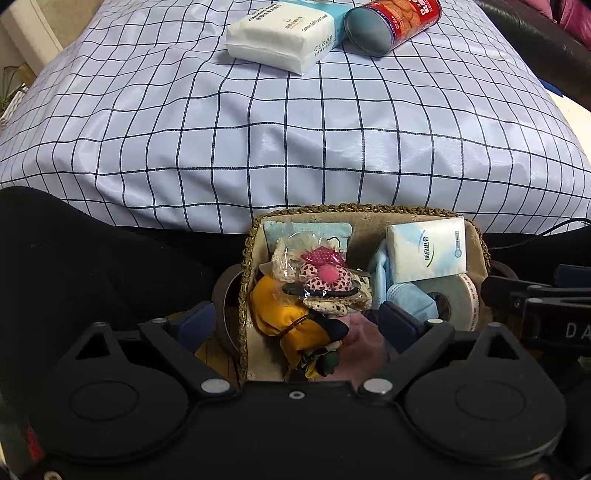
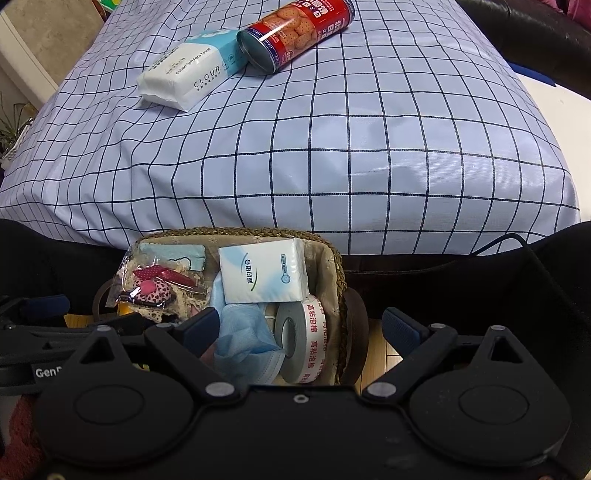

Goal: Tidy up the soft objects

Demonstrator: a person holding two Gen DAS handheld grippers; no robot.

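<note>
Hovering over woven basket [image 1: 246,266], left gripper [image 1: 300,320] and right gripper [image 2: 308,330] both wide open, empty; suggest pinching blue mask [image 2: 243,347] by its bunched centre

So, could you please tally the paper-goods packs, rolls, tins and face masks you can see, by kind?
Tissue or towel packs: 2, the face towel pack on the bed and the tissue pack in the basket
Tape rolls: 1
Biscuit tins: 1
Blue face masks: 1
Total: 5
</note>
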